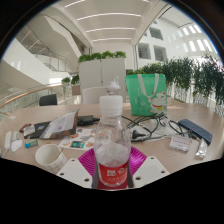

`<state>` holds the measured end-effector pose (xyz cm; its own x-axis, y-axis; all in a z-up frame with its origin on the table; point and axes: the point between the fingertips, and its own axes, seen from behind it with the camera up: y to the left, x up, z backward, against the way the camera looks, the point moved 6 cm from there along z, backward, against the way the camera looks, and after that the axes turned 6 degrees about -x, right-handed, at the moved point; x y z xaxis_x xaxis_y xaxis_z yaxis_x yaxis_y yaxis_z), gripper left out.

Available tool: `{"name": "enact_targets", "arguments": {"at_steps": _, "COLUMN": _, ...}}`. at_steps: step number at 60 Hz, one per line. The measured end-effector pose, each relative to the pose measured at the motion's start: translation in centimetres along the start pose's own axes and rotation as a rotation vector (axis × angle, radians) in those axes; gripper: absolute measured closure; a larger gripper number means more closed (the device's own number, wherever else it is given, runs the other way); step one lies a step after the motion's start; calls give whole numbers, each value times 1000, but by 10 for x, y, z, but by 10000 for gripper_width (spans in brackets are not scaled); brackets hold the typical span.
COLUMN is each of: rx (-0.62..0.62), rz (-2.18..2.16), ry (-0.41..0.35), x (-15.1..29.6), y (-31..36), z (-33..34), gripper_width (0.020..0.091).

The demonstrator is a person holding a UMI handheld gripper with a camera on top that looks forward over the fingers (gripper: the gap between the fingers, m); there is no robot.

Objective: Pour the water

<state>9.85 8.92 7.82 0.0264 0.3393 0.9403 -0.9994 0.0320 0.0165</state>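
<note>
Gripper [112,172] closed down to the width of a clear plastic water bottle [112,138], both magenta pads [91,163] pressed against its lower sides. Bottle upright between the 2 fingers, white cap [111,101] on top, red label near its base, clear body letting the clutter behind show through. Cannot tell whether the bottle's base rests on the round table [160,155] or hangs just above it.

Just left of the fingers, on the table: a white cup [48,155], empty-looking, beside a small teal-and-white packet [75,145]. Beyond the cup, a stack of papers and cards [58,125]. Right of the bottle, tangled black cables [150,126], then a dark flat case [196,131] and a white slip [180,143] further out. Behind the bottle, a translucent green bag [147,92] standing on the tabletop, with a dark chair back [48,99] off to the left.

Further back: white planter boxes topped with green hedging [102,66], more foliage at right, a bright multi-storey atrium above.
</note>
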Motion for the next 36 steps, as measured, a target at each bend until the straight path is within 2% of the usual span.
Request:
{"name": "enact_targets", "arguments": {"at_steps": 6, "rx": 27, "rz": -7, "ry": 6, "x": -19, "y": 6, "z": -1, "gripper_width": 674}}
{"name": "enact_targets", "arguments": {"at_steps": 8, "rx": 28, "rz": -2, "ry": -32, "x": -17, "y": 7, "z": -2, "gripper_width": 672}}
{"name": "enact_targets", "arguments": {"at_steps": 10, "rx": 26, "rz": 14, "ry": -6, "x": -21, "y": 8, "z": -4, "gripper_width": 670}}
{"name": "enact_targets", "arguments": {"at_steps": 25, "rx": 19, "rz": 10, "ry": 0, "x": -19, "y": 10, "z": -2, "gripper_width": 668}}
{"name": "enact_targets", "arguments": {"at_steps": 29, "rx": 13, "rz": 5, "ry": 9, "x": -19, "y": 9, "z": -2, "gripper_width": 602}}
{"name": "enact_targets", "arguments": {"at_steps": 32, "rx": -6, "rz": 1, "ry": 57, "x": -21, "y": 5, "z": 1, "gripper_width": 538}}
{"name": "enact_targets", "arguments": {"at_steps": 34, "rx": -29, "rz": -3, "ry": 88, "x": -21, "y": 2, "z": 4, "gripper_width": 449}}
{"name": "enact_targets", "arguments": {"at_steps": 36, "rx": -42, "rz": -9, "ry": 86, "x": -17, "y": 2, "z": 11, "gripper_width": 334}}
